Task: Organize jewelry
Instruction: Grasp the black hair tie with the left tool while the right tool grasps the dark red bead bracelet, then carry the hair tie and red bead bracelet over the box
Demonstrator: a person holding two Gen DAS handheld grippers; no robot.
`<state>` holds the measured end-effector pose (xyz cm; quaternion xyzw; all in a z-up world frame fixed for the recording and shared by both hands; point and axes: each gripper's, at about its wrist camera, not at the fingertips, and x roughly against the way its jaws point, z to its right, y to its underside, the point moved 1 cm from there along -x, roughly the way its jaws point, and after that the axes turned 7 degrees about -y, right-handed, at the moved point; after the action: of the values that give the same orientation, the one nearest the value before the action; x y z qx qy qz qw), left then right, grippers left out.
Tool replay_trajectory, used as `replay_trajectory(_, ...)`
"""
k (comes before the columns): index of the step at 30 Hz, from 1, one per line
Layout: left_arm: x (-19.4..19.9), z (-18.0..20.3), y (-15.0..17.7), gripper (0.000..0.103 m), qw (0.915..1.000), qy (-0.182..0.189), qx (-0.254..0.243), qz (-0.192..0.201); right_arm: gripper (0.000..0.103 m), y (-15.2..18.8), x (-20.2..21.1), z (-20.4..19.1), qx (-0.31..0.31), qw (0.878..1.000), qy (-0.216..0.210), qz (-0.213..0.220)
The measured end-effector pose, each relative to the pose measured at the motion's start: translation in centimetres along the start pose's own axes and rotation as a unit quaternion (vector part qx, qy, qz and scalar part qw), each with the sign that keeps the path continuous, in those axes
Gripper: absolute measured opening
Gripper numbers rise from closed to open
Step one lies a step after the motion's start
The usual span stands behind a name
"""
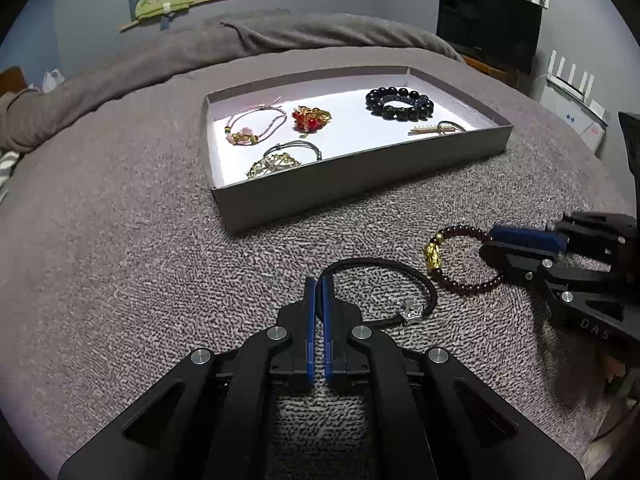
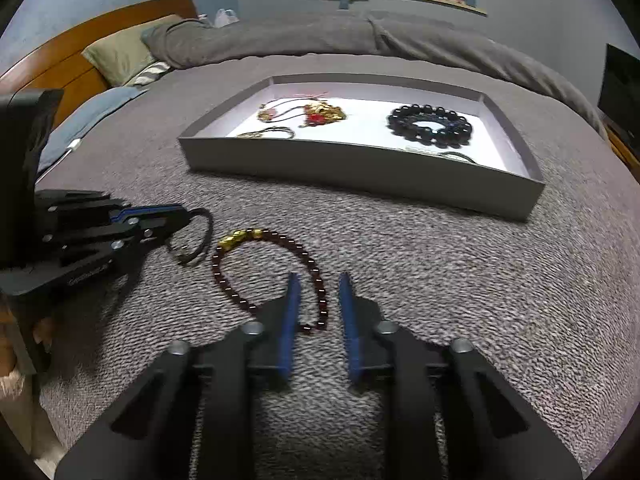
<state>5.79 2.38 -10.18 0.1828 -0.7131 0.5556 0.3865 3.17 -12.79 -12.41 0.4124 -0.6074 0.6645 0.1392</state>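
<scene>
- The left gripper has its blue fingers pressed together, pinching one side of a black cord bracelet.
- The rest of that cord lies in a loop on the grey bed cover, with its small silver charm resting on the cloth to the right of the fingers.
- Just beside the cord, further right, lies a dark red bead bracelet with a gold charm on its side nearest the cord.
- The right gripper is set over the far side of that bead bracelet from the charm.
- Its own blurred view shows a slim gap with the bead strand inside; seen from the left gripper, its fingers look closed on the beads.
- Beyond both bracelets a shallow grey box with a white floor sits on the bed.
- Inside it I see a black bead bracelet, a red and gold piece, a pink cord bracelet, a gold lacy piece and a hair clip, all lying apart.
</scene>
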Motion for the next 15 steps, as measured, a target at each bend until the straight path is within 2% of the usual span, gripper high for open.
replay_trajectory(2, -0.1, 0.0, 0.0, 0.004, 1.0, 0.002, 0.002, -0.001, 0.006, 0.1, 0.1, -0.2, 0.004, 1.0, 0.009, 0.004)
replay_trajectory(6, 0.0, -0.1, 0.0, 0.004, 1.0, 0.003, 0.006, 0.005, 0.006, 0.1, 0.8, 0.4, -0.01, 1.0, -0.001, 0.02)
replay_trajectory(10, 2.3, -0.5, -0.6, 0.004, 0.9984, 0.011, 0.023, 0.051, 0.006, 0.0, 2.1, 0.9, -0.025, 0.998, -0.007, 0.053)
replay_trajectory(15, 4.6, -0.8, -1.3, 0.004, 0.9956, 0.023, 0.03, 0.086, 0.006, -0.5, 3.6, 1.1, -0.027, 0.995, -0.001, 0.092)
